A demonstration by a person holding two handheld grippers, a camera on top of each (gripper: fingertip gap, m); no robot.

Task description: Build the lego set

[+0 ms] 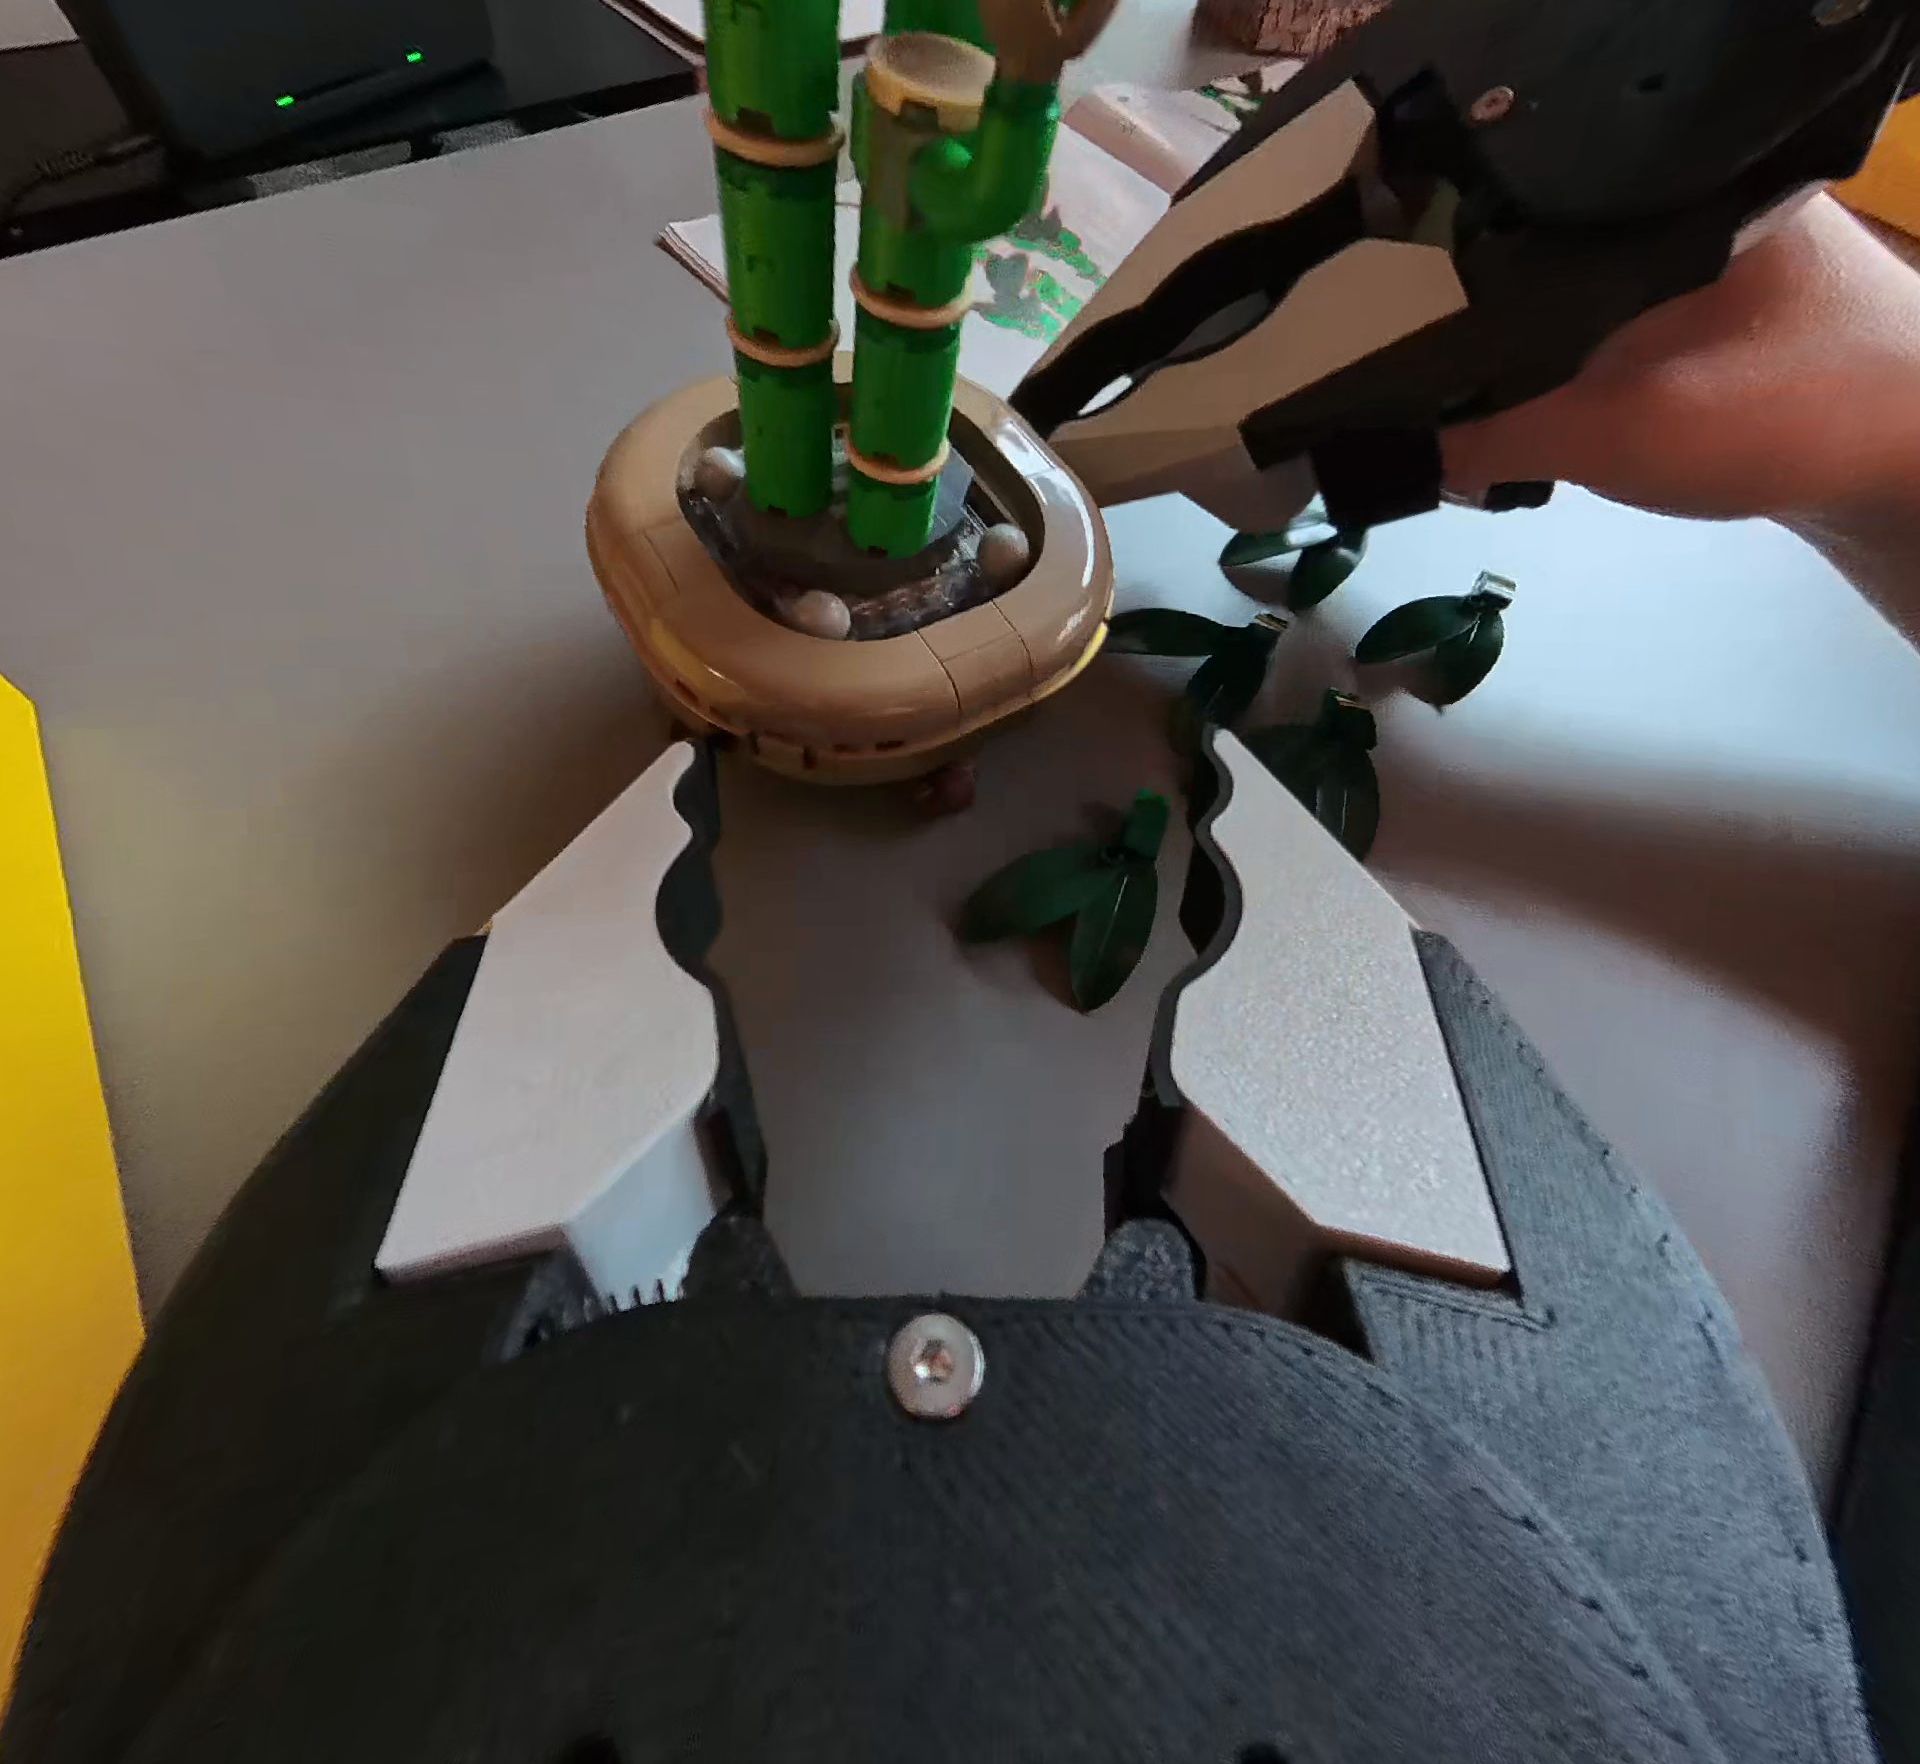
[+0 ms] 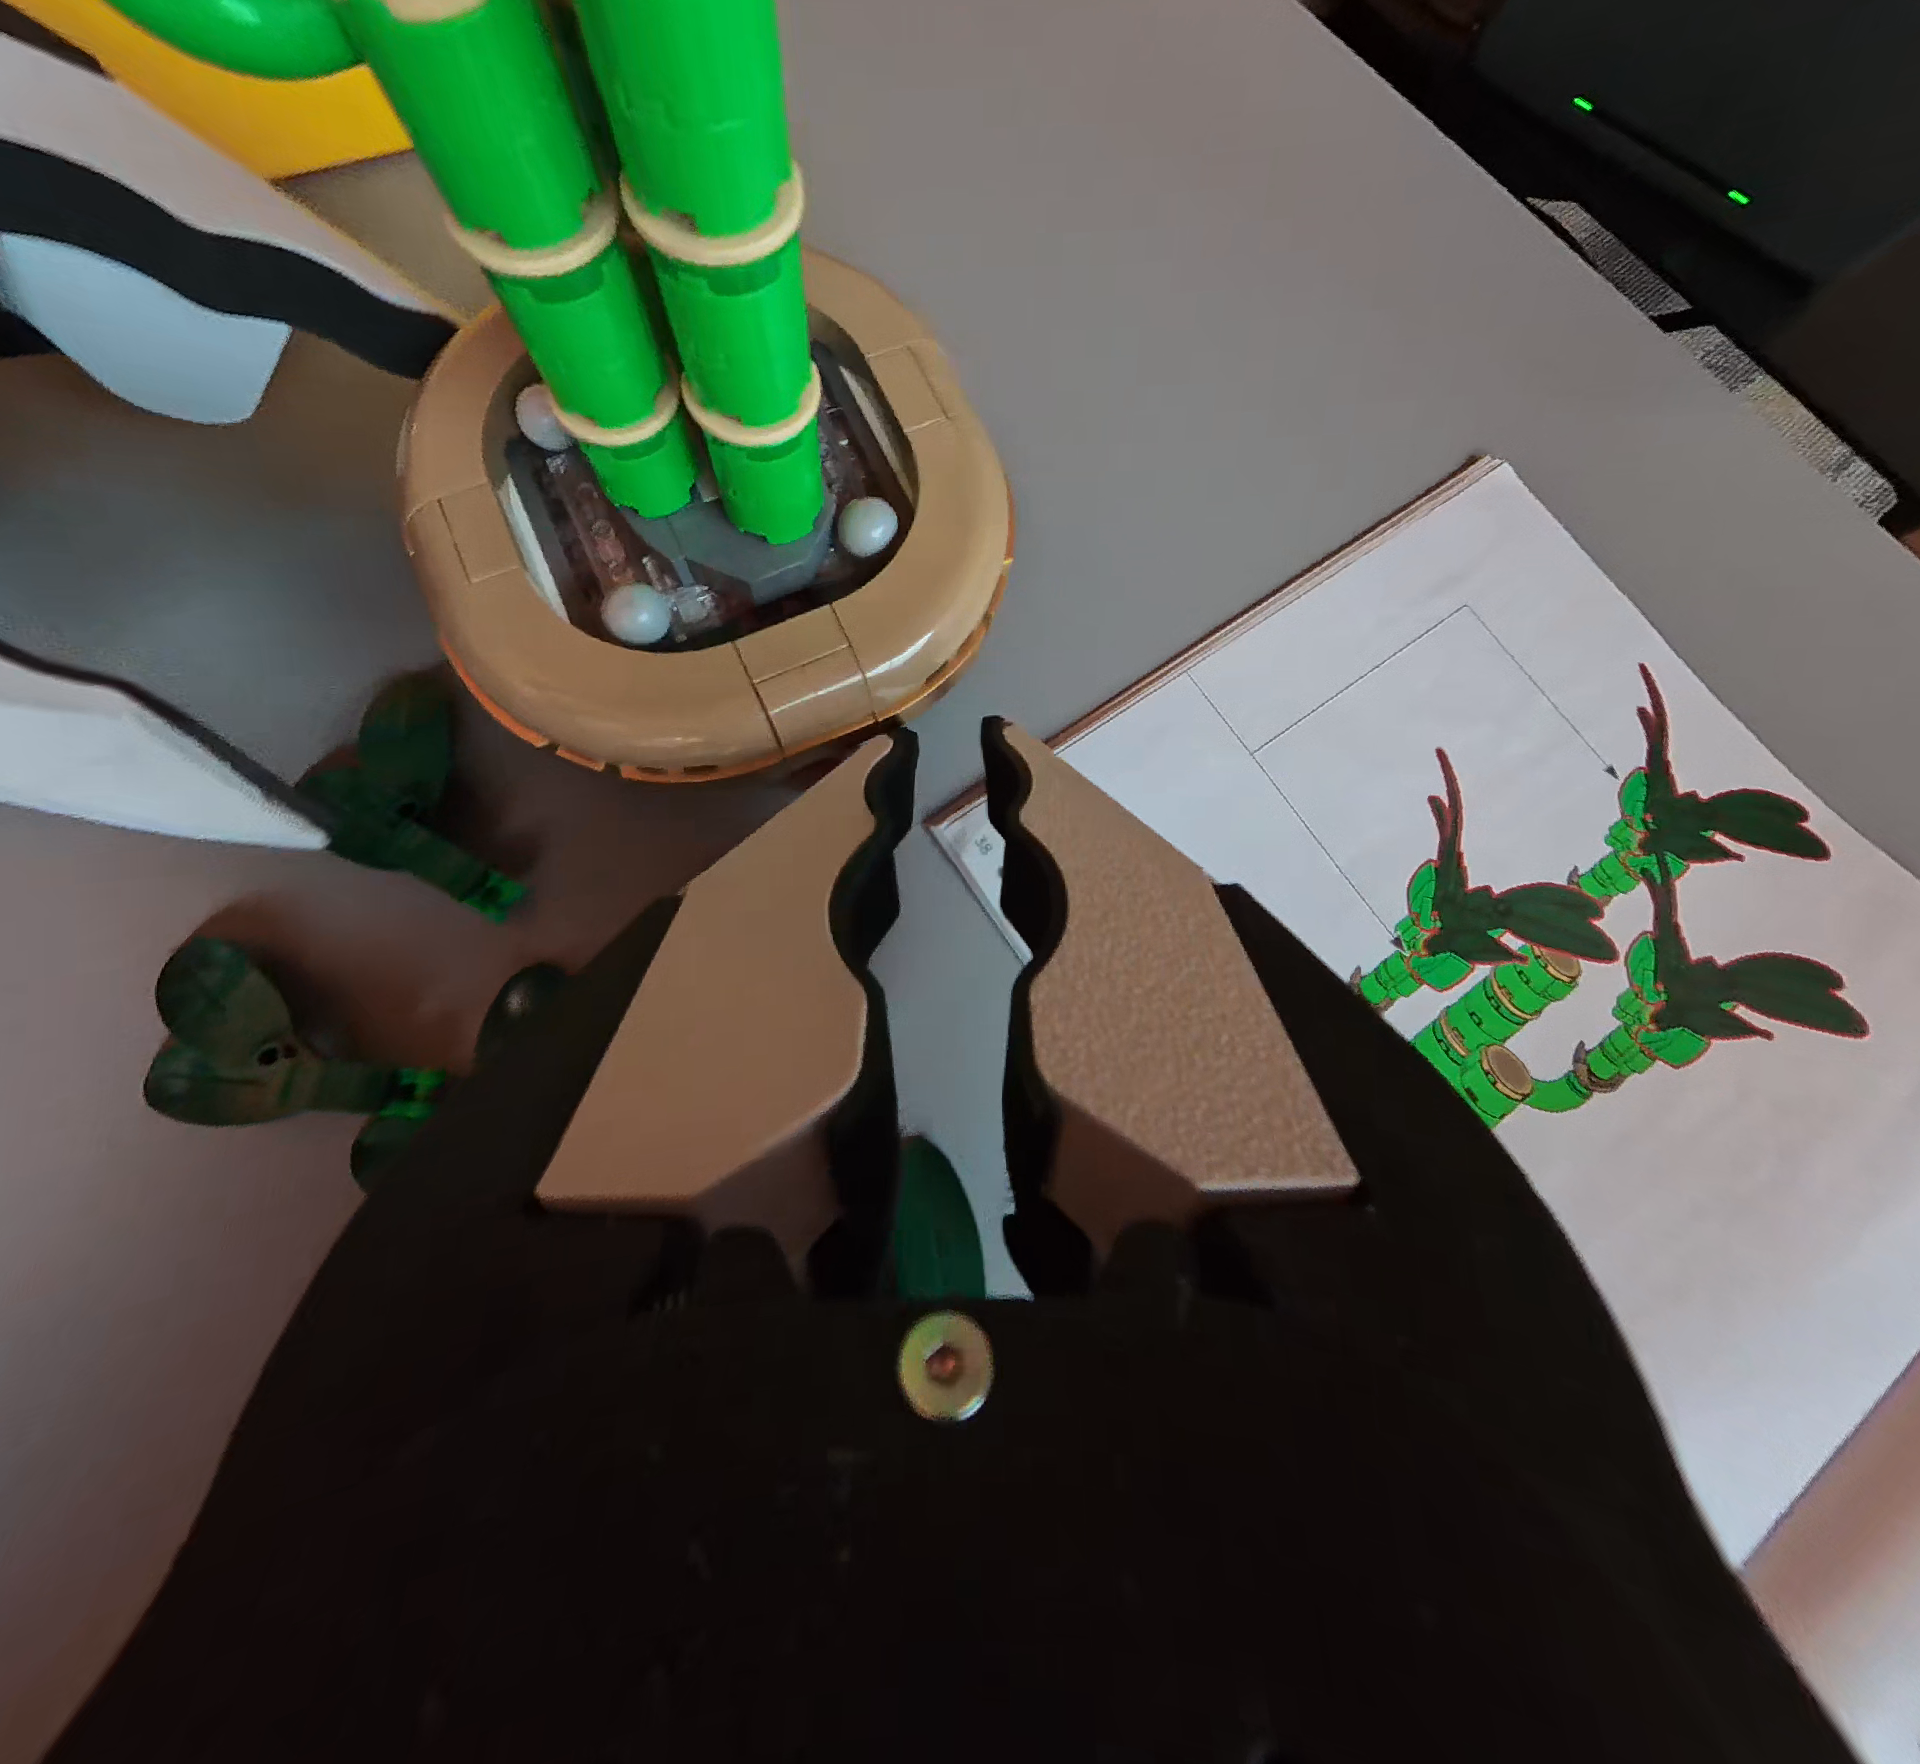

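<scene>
The left claw (image 1: pixel 951 779) is spread wide and holds nothing, hovering low over the grey surface (image 1: pixel 312 488). At its 12 o'clock stands the tan pot (image 1: pixel 831 665) of the lego bamboo, its green stalks (image 1: pixel 779 260) rising upright out of frame. At 2 o'clock dark green leaf pieces (image 1: pixel 1081 893) lie scattered on the surface, one just beside the claw's right finger.

The right claw (image 2: pixel 948 743) has its fingers drawn close with a narrow gap at the tips; nothing sits between the tips, though a green leaf piece (image 2: pixel 935 1215) shows through the gap near the finger roots, and whether it is gripped cannot be told. The pot (image 2: pixel 727 675) sits at its 11 o'clock, the open instruction booklet (image 2: pixel 1558 779) at 3 o'clock, more leaves (image 2: pixel 239 1039) at 8 o'clock.
</scene>
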